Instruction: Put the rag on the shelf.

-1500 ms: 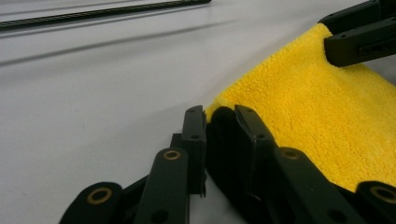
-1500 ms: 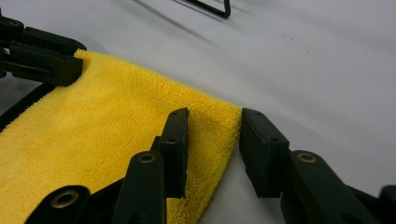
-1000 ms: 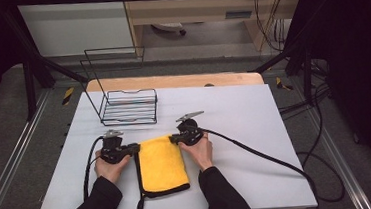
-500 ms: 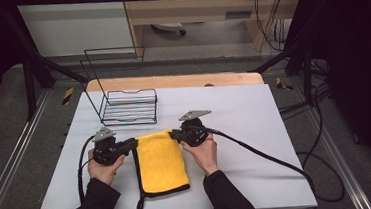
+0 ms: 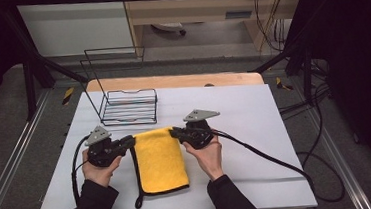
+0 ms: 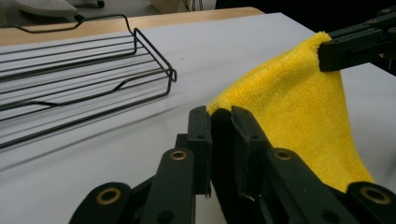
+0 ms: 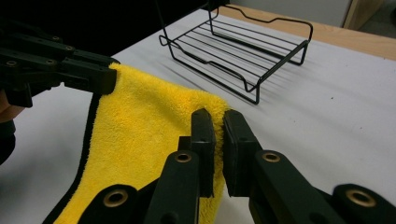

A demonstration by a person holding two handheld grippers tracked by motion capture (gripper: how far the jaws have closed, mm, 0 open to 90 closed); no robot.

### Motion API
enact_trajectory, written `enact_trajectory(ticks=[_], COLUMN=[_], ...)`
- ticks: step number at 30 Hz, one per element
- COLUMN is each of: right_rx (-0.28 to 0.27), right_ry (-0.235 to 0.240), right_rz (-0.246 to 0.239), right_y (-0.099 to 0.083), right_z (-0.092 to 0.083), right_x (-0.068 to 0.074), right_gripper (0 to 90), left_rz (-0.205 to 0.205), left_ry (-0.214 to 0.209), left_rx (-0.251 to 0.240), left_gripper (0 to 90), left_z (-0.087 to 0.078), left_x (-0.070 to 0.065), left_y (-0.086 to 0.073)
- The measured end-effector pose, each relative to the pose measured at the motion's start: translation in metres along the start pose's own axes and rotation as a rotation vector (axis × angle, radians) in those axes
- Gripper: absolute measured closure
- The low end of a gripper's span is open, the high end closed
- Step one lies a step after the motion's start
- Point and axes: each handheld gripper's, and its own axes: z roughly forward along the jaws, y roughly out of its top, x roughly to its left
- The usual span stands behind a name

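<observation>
Yellow cloth (image 5: 160,159) lies at table (image 5: 254,114) centre-front, about 5 o'clock from wire rack (image 5: 127,107).

Left gripper (image 5: 130,142) clenched on far-left corner, right gripper (image 5: 174,132) clenched on far-right corner: far edge raised and stretched between them, likely to lift or fold evenly; near end rests on table.

No readable labels or writing.

Wire rack (image 5: 127,107) just beyond the cloth (image 5: 160,159); open table (image 5: 254,114) to its right.
</observation>
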Motion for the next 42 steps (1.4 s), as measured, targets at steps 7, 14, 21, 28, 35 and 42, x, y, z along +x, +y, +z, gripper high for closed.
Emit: enact_trajectory(ticks=[7,14,21,28,35,42], right_rx=[-0.058,-0.129,-0.175,-0.208,-0.266,-0.31], right_ry=[-0.007,-0.021,-0.029,-0.038,-0.049,-0.059], right_rz=[-0.017,-0.036,-0.059,-0.076,-0.094,-0.11], right_y=[0.005,0.015,0.024,0.035,0.048,0.061], right_z=[-0.011,-0.026,-0.039,-0.045,-0.049,-0.052], right_x=[0.004,0.009,0.015,0.019,0.025,0.032], right_gripper=[84.3,84.4,84.5,84.5,84.5,84.6], left_rz=[0.022,0.054,0.061,0.07,0.069,0.071], left_ry=[0.001,0.01,-0.001,0.006,0.02,0.034], left_rx=[-0.044,-0.106,-0.154,-0.194,-0.241,-0.285], left_gripper=[78.4,78.4,78.5,78.5,78.6,78.7], left_z=[-0.009,-0.018,-0.026,-0.033,-0.04,-0.048], left_x=[-0.007,-0.014,-0.02,-0.021,-0.02,-0.017], left_y=[0.01,0.022,0.03,0.04,0.051,0.064])
